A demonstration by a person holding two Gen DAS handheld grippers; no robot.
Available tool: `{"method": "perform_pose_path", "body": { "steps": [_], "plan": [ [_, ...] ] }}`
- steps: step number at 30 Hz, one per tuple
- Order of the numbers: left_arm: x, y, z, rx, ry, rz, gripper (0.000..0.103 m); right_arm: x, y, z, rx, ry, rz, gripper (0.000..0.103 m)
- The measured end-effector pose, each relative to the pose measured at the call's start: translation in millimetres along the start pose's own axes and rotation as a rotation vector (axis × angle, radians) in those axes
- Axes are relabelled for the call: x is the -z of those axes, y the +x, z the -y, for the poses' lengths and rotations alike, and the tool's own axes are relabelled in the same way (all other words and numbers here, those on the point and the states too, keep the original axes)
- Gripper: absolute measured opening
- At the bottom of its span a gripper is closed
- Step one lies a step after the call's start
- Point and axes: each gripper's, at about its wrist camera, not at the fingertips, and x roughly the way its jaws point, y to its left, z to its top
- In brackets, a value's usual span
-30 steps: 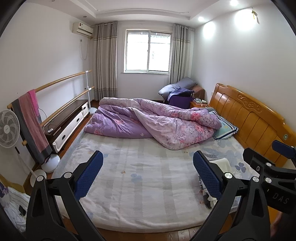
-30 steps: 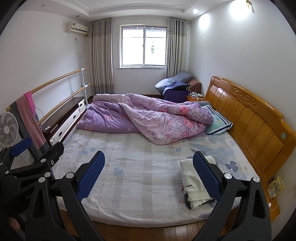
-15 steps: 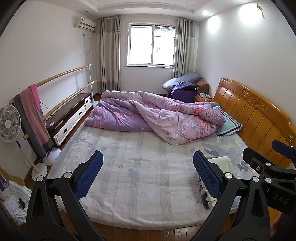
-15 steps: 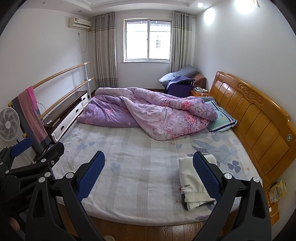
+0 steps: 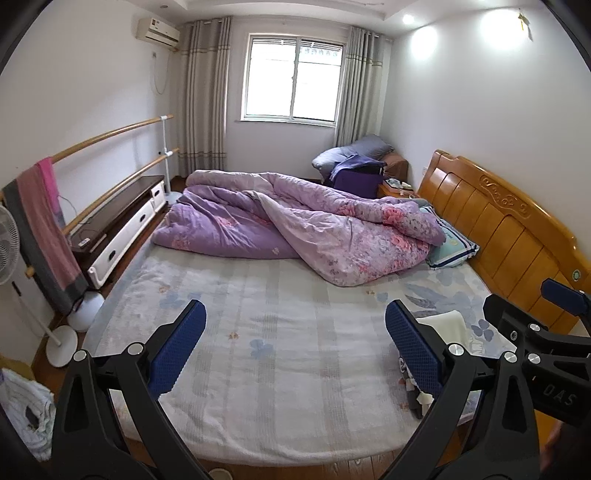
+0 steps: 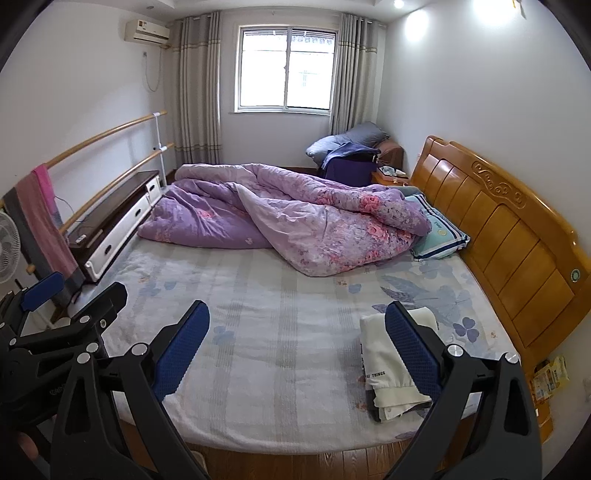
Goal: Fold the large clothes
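Left gripper: held off the near edge of the bed, jaws spread wide, nothing between the blue pads; in the right wrist view seen from the side at the lower left.
Right gripper: level with the left one, also off the near edge, jaws spread wide and holding nothing; in the left wrist view only its black frame shows at the right edge.
Folded clothes: small flat stack, cream piece on top with a line of dark print, darker cloth under it; lies on the near right corner of the bed, partly behind the right gripper's right finger; touched by neither gripper. In the left wrist view mostly hidden behind a finger.
Bed: pale sheet with faded blue flowers and grey stripes, bare across the near half.
Floor: wood boards along the near edge of the bed.
White cloth heap: on the floor at the near left.
Fan: white, standing left of the bed.
Towel: pink and grey, hung over the wooden rails by the left wall.
Low cabinet: dark top, white drawers, under the rails.
Headboard: orange wood, along the right side.
Pillow: striped, against the headboard, partly under the quilt.
Quilt: purple, floral, rumpled across the far half of the bed.
Far corner: grey pillows and dark purple cloth piled on a seat.
Window: far wall, between grey curtains.
Air conditioner: high on the left wall.
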Motion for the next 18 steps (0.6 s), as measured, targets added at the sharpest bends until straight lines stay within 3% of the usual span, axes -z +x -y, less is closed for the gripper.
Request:
{"method": "perform_pose_path", "body": {
  "steps": [11,18],
  "plan": [
    [-24,101,-131,0.109,0.007,-0.079,0.098,-27,82,-110,0.090,0.026,-0.082,0.093],
    [9,181,-245,0.048,-0.091,-0.238,0.098,-15,180,-210,0.049,-0.053,-0.212,0.093]
  ]
}}
